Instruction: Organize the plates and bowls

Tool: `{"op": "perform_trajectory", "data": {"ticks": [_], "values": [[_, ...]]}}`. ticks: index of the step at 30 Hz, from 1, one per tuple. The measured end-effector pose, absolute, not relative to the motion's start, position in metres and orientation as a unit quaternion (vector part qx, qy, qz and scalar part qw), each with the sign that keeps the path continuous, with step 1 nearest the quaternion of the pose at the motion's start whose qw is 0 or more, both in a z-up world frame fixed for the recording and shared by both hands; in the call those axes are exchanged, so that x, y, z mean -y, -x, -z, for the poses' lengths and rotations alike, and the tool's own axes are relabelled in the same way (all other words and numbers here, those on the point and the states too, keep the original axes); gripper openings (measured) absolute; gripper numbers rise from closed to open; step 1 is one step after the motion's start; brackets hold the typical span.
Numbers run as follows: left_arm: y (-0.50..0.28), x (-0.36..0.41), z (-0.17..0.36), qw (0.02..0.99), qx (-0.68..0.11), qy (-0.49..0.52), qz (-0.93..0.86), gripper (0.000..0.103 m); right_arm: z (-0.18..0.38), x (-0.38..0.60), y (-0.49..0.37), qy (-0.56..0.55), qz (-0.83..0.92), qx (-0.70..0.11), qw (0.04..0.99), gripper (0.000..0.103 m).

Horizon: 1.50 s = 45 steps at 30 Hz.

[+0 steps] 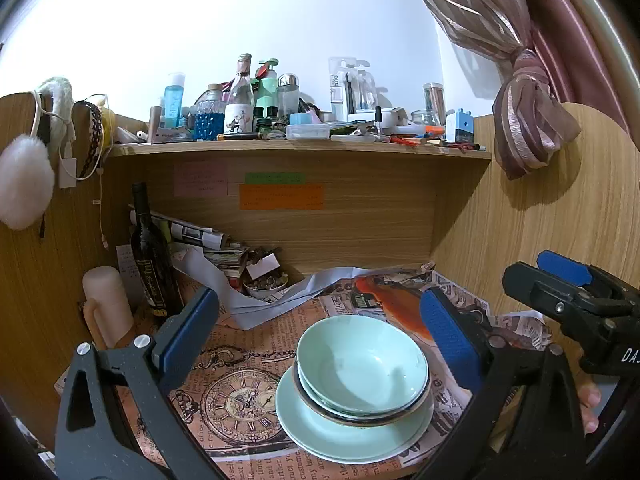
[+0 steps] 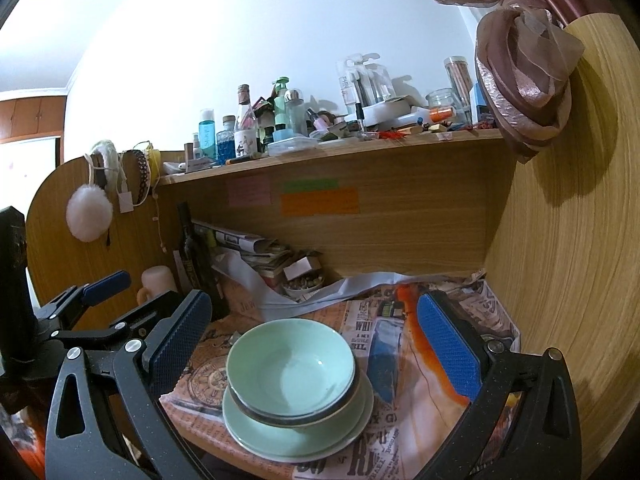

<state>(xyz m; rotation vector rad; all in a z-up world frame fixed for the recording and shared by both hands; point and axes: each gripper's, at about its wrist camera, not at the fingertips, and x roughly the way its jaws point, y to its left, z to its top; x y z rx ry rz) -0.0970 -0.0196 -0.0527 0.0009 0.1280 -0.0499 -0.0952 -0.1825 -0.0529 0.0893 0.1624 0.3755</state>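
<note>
A pale green bowl (image 1: 362,364) (image 2: 290,366) sits nested on other bowls, and the stack rests on pale green plates (image 1: 316,432) (image 2: 256,436) on the newspaper-covered desk. My left gripper (image 1: 320,328) is open, its blue pads wide apart above and around the stack, holding nothing. My right gripper (image 2: 316,332) is also open over the same stack, empty. In the left wrist view the right gripper (image 1: 560,280) shows at the right edge, with a hand's fingers below it. In the right wrist view the left gripper (image 2: 104,284) appears at the left.
A dark wine bottle (image 1: 150,256), a cream mug (image 1: 108,304), rolled papers and a small bowl of trinkets (image 1: 266,284) crowd the desk's back left. A shelf (image 1: 300,148) above holds several bottles and jars. Wooden side panels (image 2: 568,260) close in both sides; a tied curtain (image 1: 528,120) hangs at right.
</note>
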Motion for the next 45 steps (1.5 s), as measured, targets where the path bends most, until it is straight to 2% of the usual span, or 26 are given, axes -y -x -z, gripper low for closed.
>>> {"op": "perform_trajectory", "data": {"ticks": [45], "values": [[0.0909,0.0219,0.0550,0.997,-0.071,-0.001,0.031,0.103,0.0556,0.1812,0.0955,-0.047,-0.183,-0.085,0.978,0.103]]}}
